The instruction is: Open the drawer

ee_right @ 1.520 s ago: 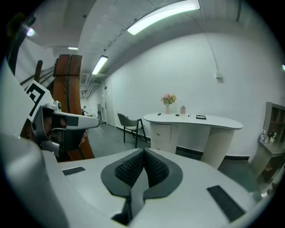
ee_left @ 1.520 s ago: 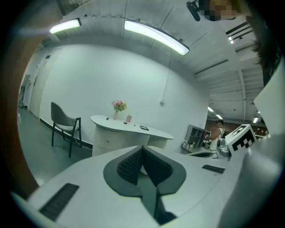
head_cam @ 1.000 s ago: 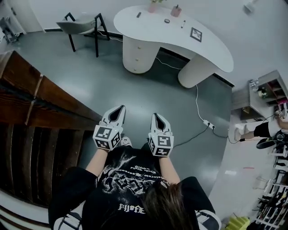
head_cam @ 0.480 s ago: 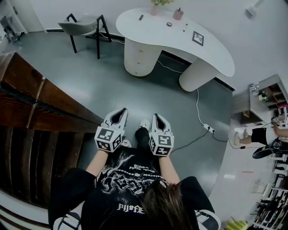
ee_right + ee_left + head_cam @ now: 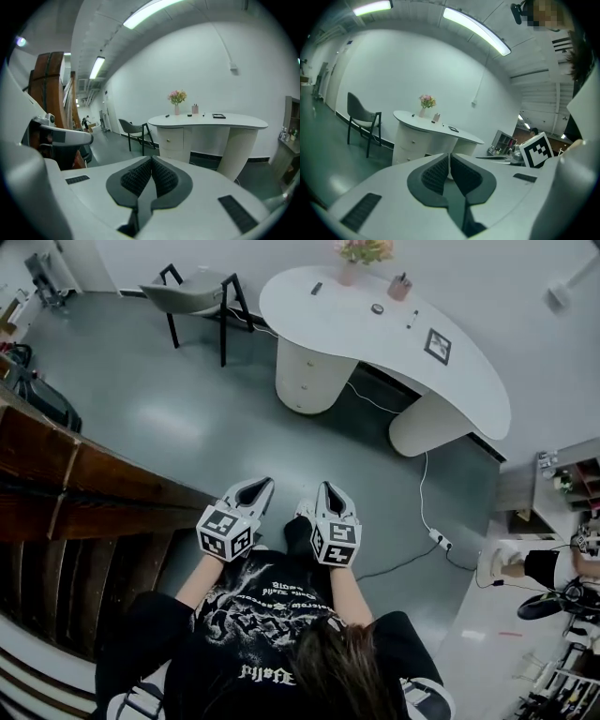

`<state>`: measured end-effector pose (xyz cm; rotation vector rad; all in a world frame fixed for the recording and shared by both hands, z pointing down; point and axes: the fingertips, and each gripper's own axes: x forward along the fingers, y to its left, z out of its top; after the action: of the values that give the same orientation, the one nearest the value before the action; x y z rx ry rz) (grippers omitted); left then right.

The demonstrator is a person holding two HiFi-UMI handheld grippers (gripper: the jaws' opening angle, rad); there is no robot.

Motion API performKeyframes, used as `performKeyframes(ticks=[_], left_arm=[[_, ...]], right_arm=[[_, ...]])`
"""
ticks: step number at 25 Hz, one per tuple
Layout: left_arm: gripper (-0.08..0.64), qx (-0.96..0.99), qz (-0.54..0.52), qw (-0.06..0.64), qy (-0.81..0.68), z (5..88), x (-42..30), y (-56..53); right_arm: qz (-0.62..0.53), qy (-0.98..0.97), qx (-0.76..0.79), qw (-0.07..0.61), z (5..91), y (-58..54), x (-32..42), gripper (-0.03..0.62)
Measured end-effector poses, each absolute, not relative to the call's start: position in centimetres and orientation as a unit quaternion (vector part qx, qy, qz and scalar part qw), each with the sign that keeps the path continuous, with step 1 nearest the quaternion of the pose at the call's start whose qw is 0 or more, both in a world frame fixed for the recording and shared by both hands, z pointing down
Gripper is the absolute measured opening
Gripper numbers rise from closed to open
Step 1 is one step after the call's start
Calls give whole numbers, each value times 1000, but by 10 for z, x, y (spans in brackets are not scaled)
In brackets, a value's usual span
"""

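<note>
A white curved desk (image 5: 394,343) stands across the grey floor, several steps ahead of me. Its left pedestal (image 5: 305,376) carries small-knobbed drawers, seen as drawers (image 5: 408,139) in the left gripper view and drawers (image 5: 169,136) in the right gripper view. My left gripper (image 5: 257,487) and right gripper (image 5: 329,489) are held side by side at waist height, both aimed toward the desk and far from it. The left gripper (image 5: 450,155) has its jaws pressed together with nothing between them. The right gripper (image 5: 151,160) is shut and empty too.
A grey chair (image 5: 192,292) stands left of the desk. A dark wooden structure (image 5: 94,488) runs along my left side. A cable and power strip (image 5: 439,538) lie on the floor at right. A vase of flowers (image 5: 361,254) and small items sit on the desktop. A shelf (image 5: 562,474) is at far right.
Both grippers and I have moved forward toward the desk, which now sits lower and nearer in the head view. A foot has stepped out between the grippers. Both jaws stayed shut.
</note>
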<state>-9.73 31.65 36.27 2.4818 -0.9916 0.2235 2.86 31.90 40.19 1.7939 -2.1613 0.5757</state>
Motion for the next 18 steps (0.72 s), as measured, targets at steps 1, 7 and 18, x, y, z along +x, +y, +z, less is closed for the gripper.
performKeyframes(ticks=[1,7,18], left_arm=[[25,900,85,225,-362,363,-94,308],[25,883,79,235,-398,360,-59,234],[25,868,84,224,-434,368,17,152]], right_arm=[[204,-744,621,138,404,310,34,26],[208,-759,604,127,402,245,69,26],[198,-783,576,124,403,153,141,26]])
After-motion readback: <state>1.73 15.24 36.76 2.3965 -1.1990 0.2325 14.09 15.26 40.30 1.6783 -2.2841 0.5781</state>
